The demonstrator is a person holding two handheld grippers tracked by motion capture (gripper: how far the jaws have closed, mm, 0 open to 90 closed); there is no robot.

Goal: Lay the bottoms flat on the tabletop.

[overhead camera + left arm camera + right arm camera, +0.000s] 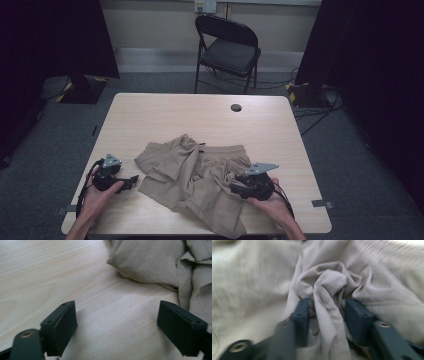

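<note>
A crumpled pair of tan shorts (195,175) lies on the near half of the light wooden table (200,115). My left gripper (132,181) rests low on the table just left of the shorts, jaws pointing toward them. In the left gripper view it (116,307) stands open over bare wood, with the shorts' edge (150,262) ahead and to the right. My right gripper (234,187) sits on the shorts' right side. In the right gripper view a bunched ridge of the cloth (332,282) runs between its jaws (328,302), with narrow dark gaps on both sides.
A round cable hole (236,107) sits in the far part of the table. A black folding chair (227,47) stands beyond the far edge. Cables trail on the grey floor at the right, and black curtains hang on both sides.
</note>
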